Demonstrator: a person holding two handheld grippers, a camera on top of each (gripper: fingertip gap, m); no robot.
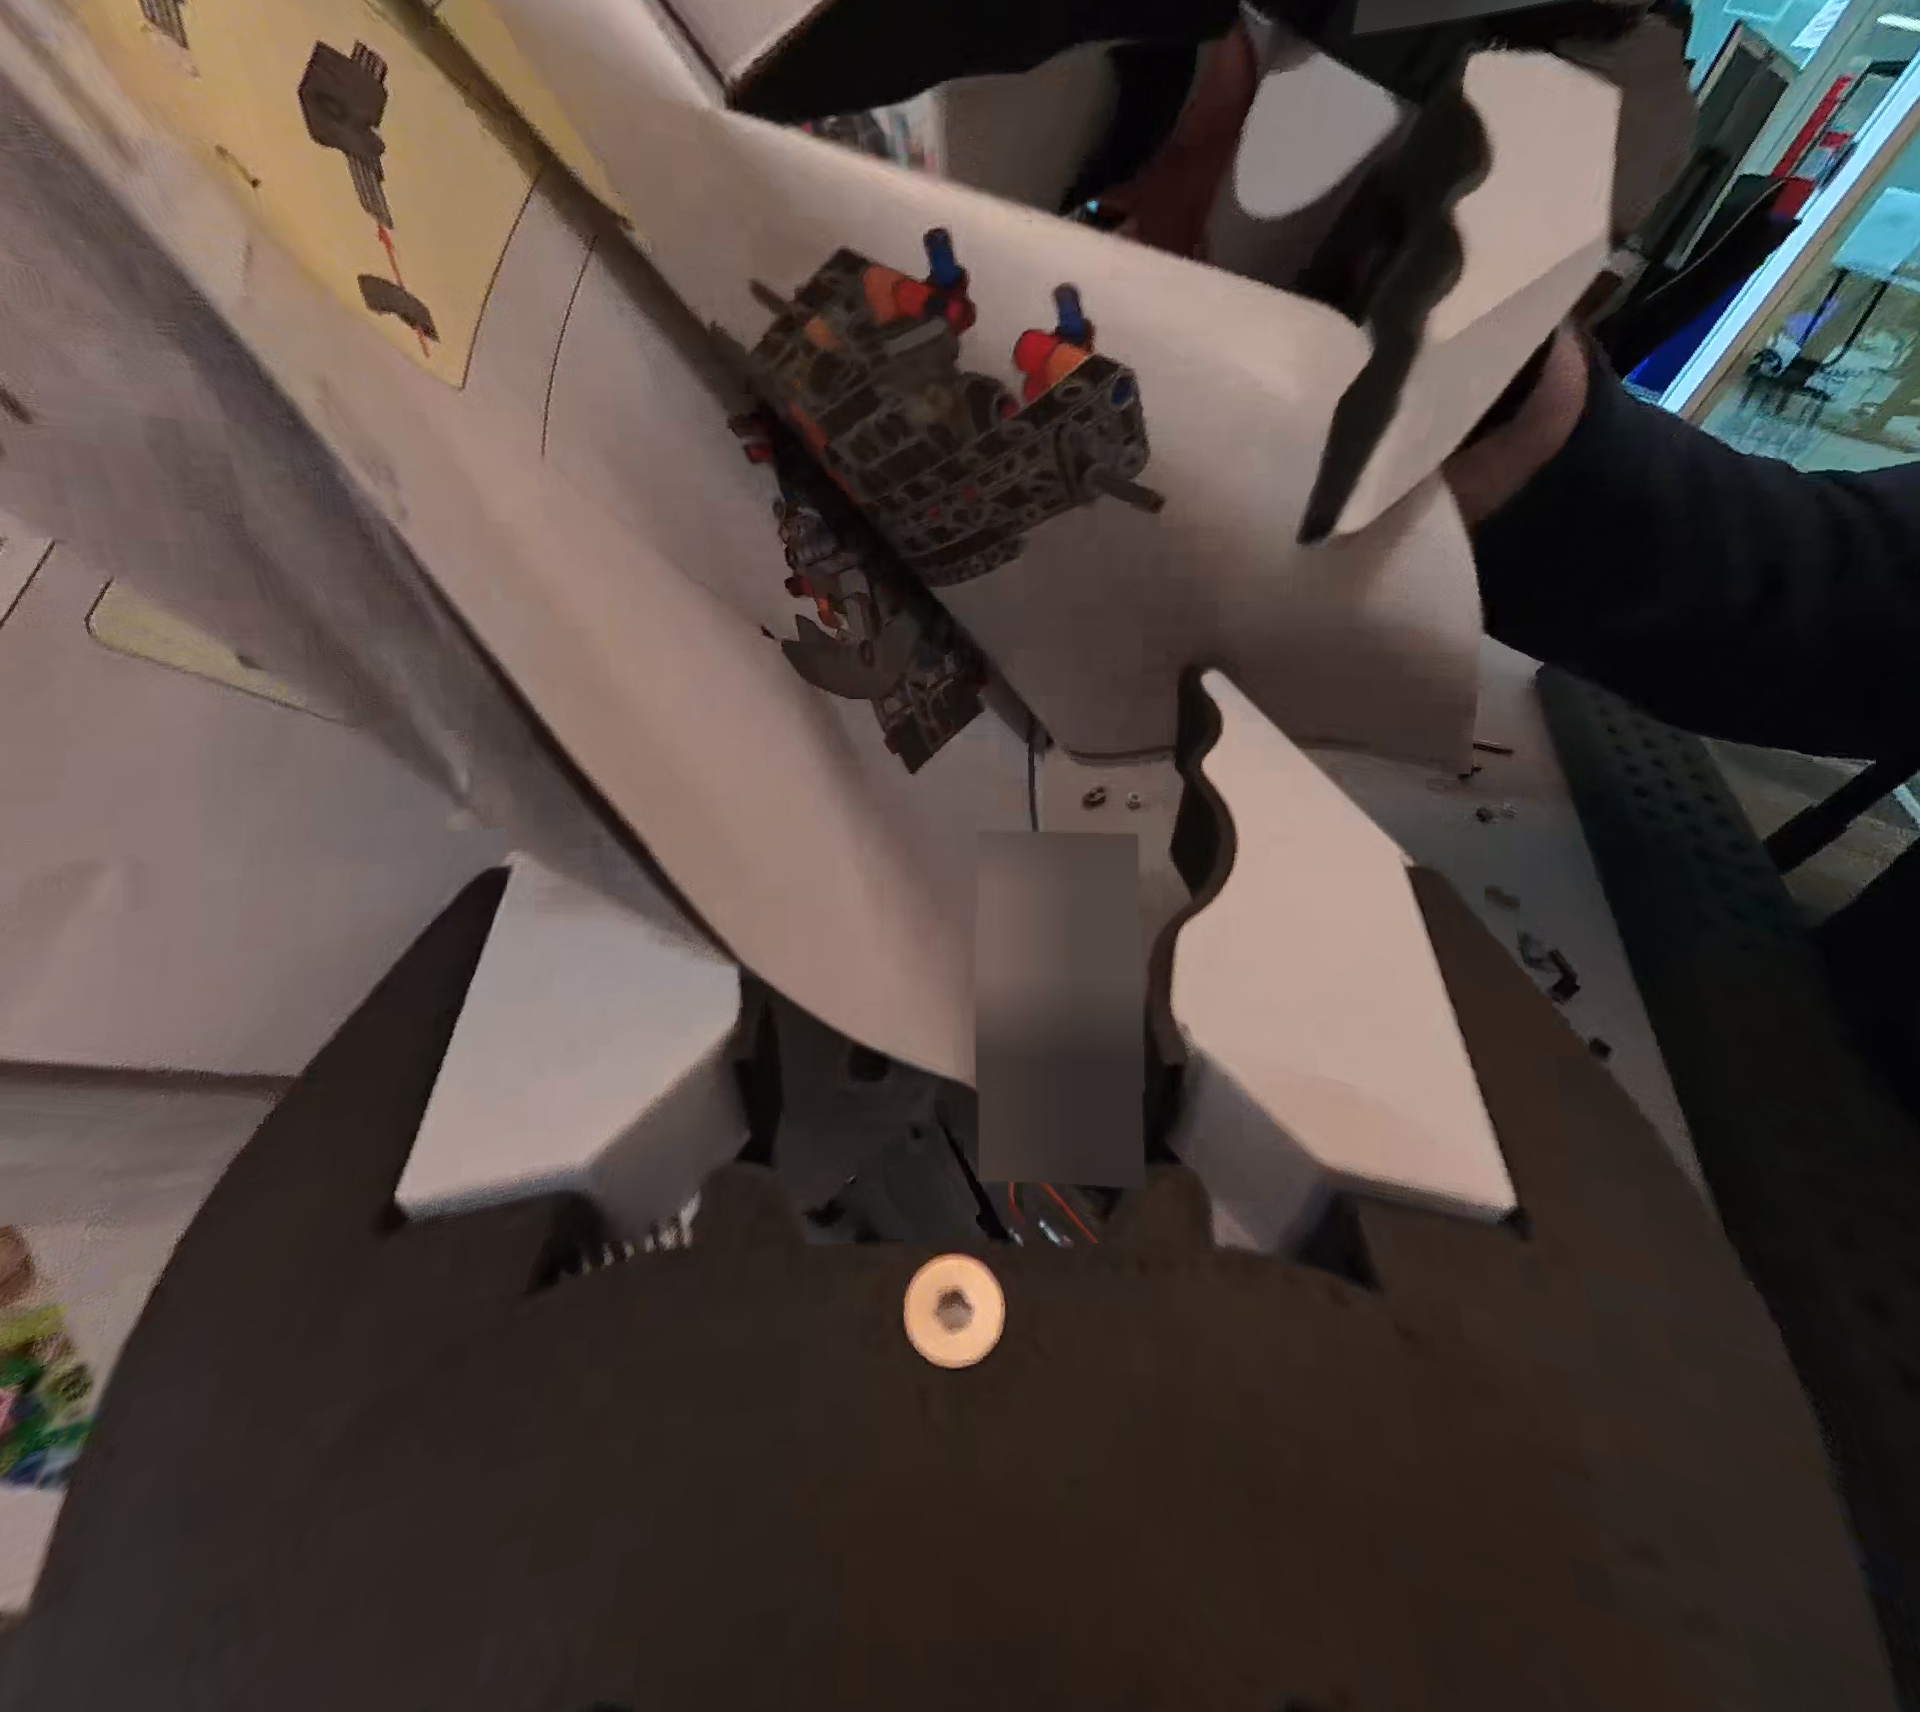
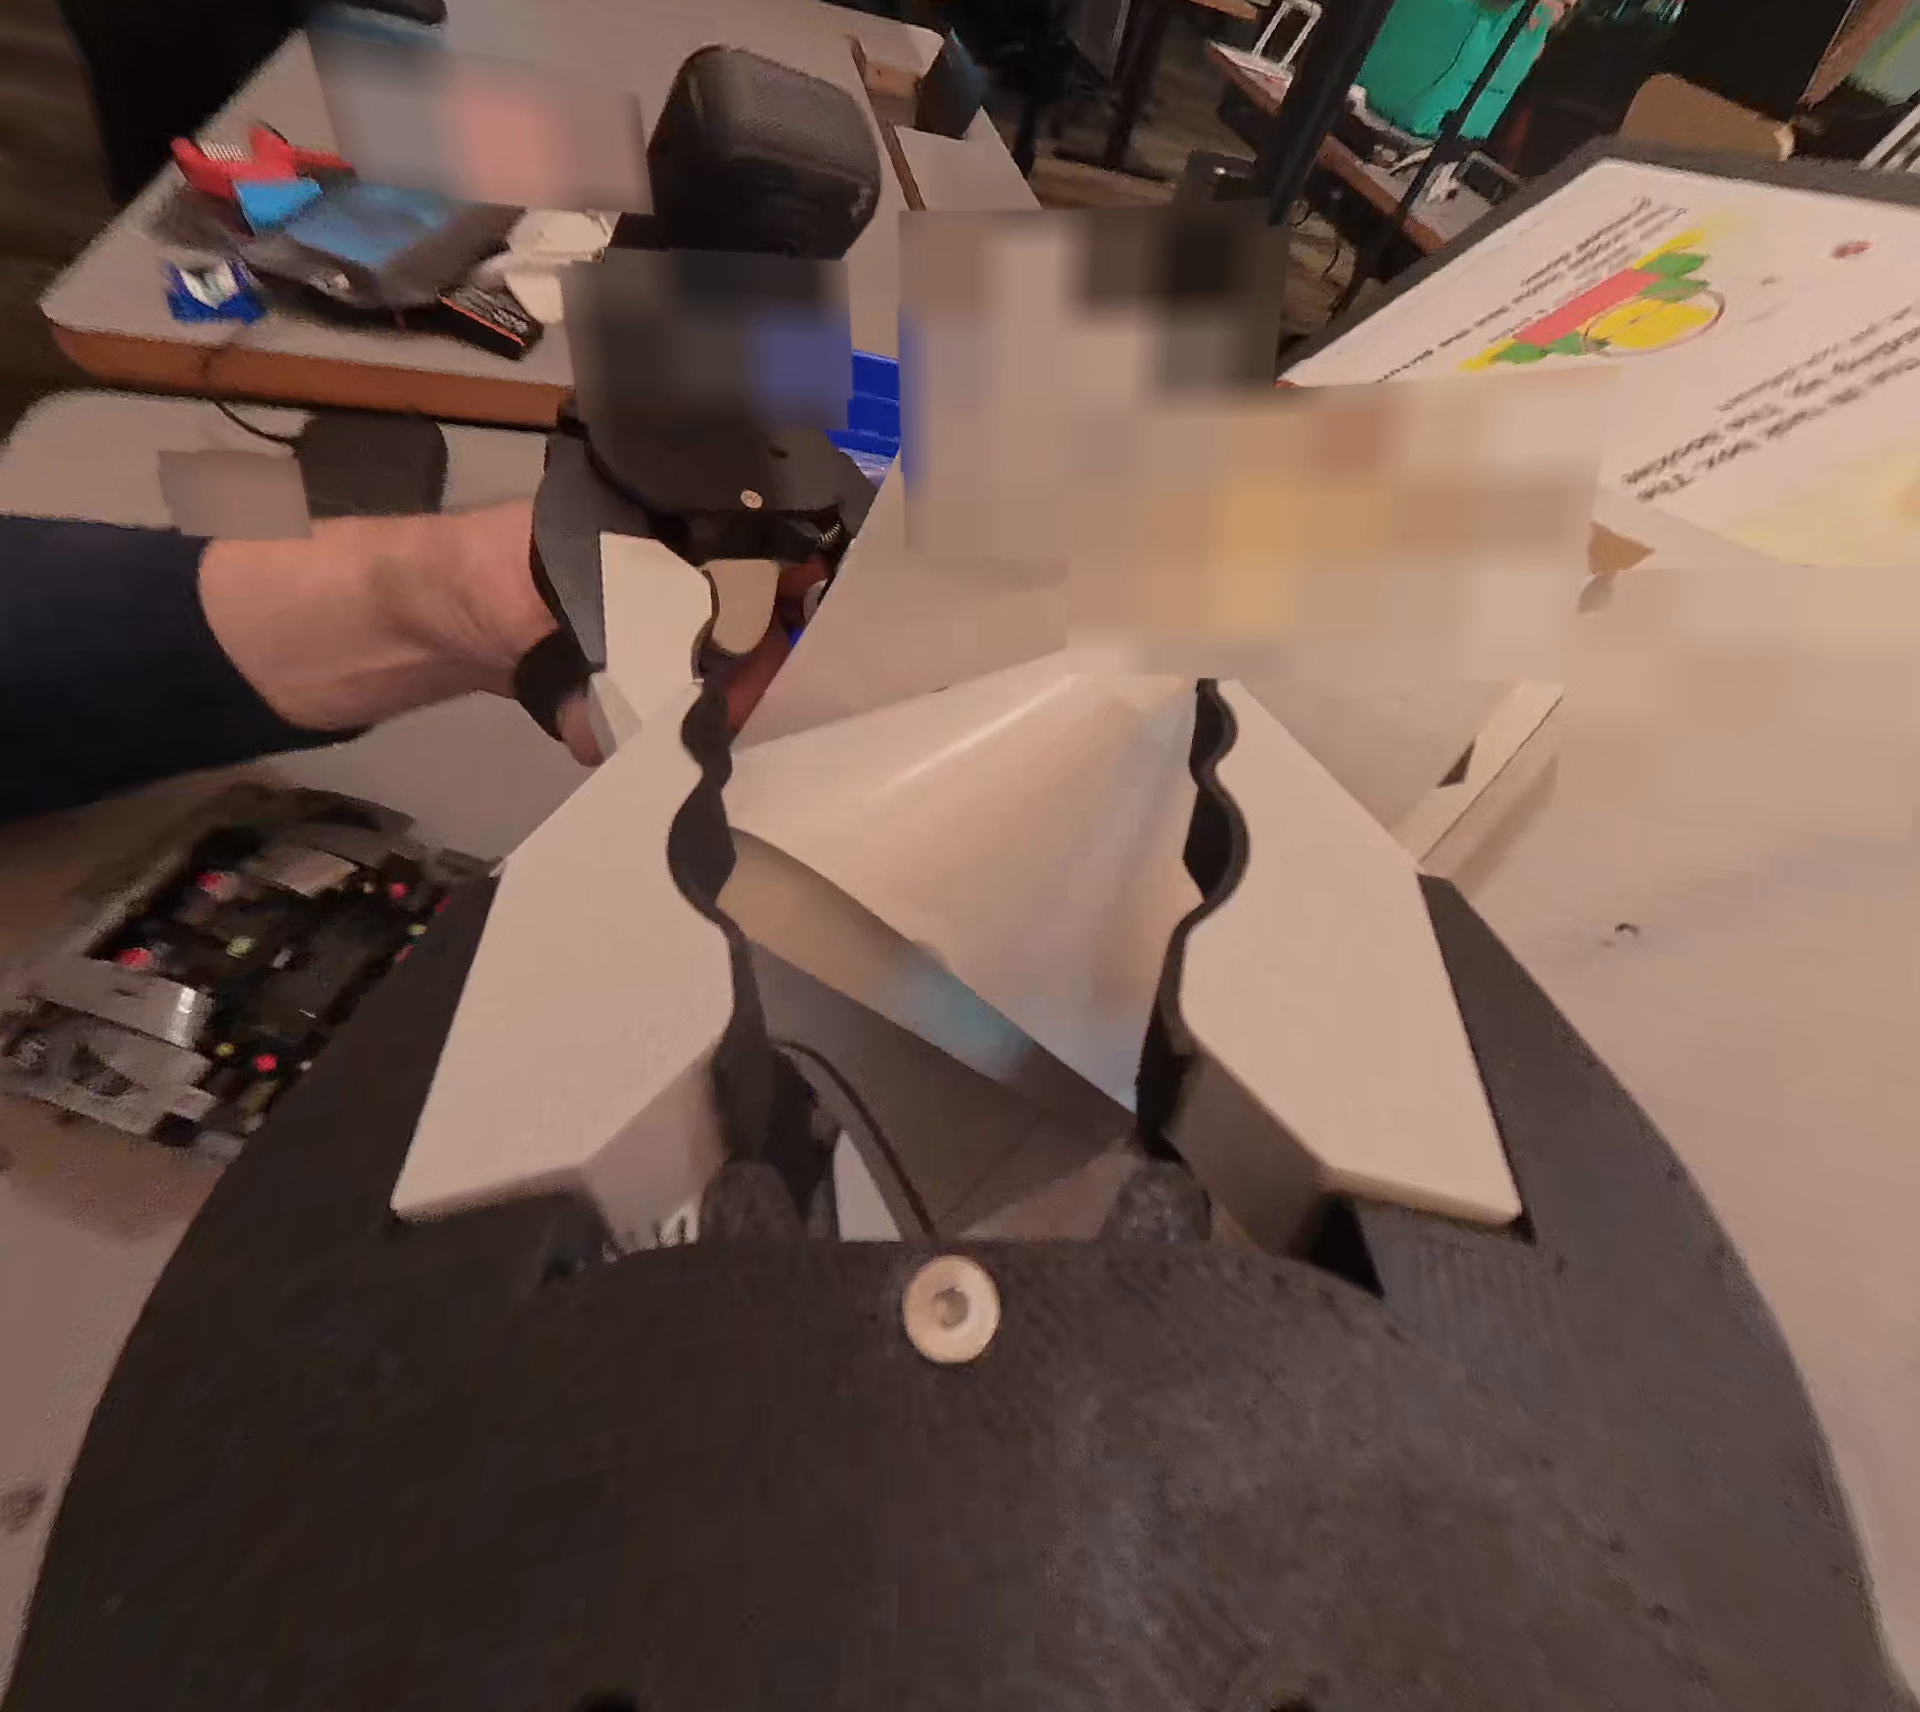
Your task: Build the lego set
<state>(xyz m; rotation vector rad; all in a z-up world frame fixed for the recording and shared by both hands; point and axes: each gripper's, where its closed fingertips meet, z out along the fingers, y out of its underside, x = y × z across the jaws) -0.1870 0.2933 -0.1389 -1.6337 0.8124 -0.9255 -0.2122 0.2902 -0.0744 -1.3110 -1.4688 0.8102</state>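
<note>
Both the left gripper [image 1: 873, 852] and right gripper [image 2: 956, 883] stand open around a limp, floppy instruction booklet page [image 1: 644, 623], best pinched at its edge.

Cluttered workshop: grey wood-edged tables [image 2: 499, 374], black case [image 2: 764, 150] on one, black pole [image 2: 1340, 31], green bag [image 2: 1444, 41]; glass partitions [image 1: 1808, 228] brightly lit.

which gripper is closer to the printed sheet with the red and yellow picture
Right, it seems. The printed sheet lies just ahead and to the right of the right gripper; the left gripper is farther, off on the opposite side.
</note>
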